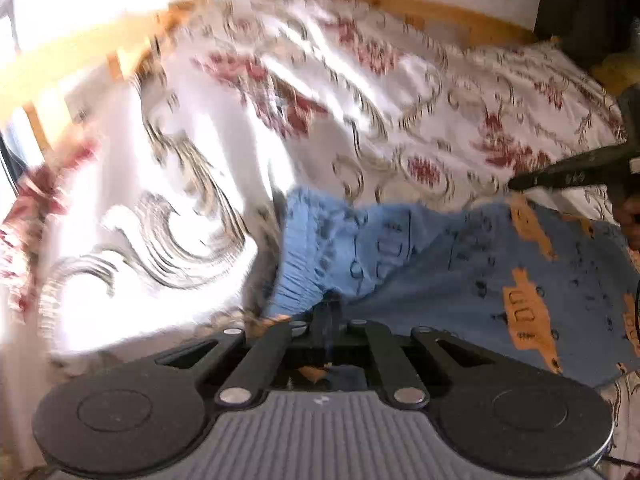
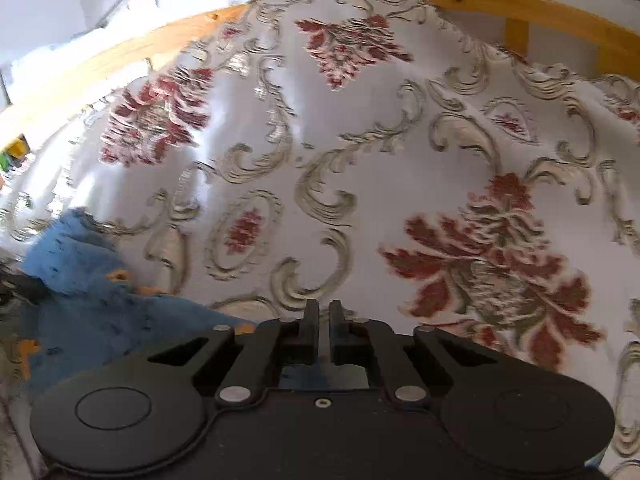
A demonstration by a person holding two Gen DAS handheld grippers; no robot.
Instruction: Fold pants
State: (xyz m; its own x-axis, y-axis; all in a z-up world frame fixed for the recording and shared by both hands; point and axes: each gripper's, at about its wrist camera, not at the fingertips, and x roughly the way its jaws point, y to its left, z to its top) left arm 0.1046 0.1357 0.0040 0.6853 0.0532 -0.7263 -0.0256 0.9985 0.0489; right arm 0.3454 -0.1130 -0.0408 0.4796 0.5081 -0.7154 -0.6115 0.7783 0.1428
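the light blue cotton pants with orange vehicle prints point(image 1: 460, 264) lie on the bed's white bedspread with red flowers and grey scrolls point(image 1: 360, 92), gathered waistband toward the left. the left gripper point(image 1: 327, 312) has its jaws clenched on blue cloth near the waistband. the right gripper point(image 2: 324, 320) has its jaws nearly together, with blue fabric showing behind them; whether they pinch it cannot be told. a pale wooden bed rail point(image 2: 520, 0) runs along the far edge.

Motion blur smears the bedspread point(image 1: 168, 208); the pants point(image 1: 460, 264) are cut off at the right edge.
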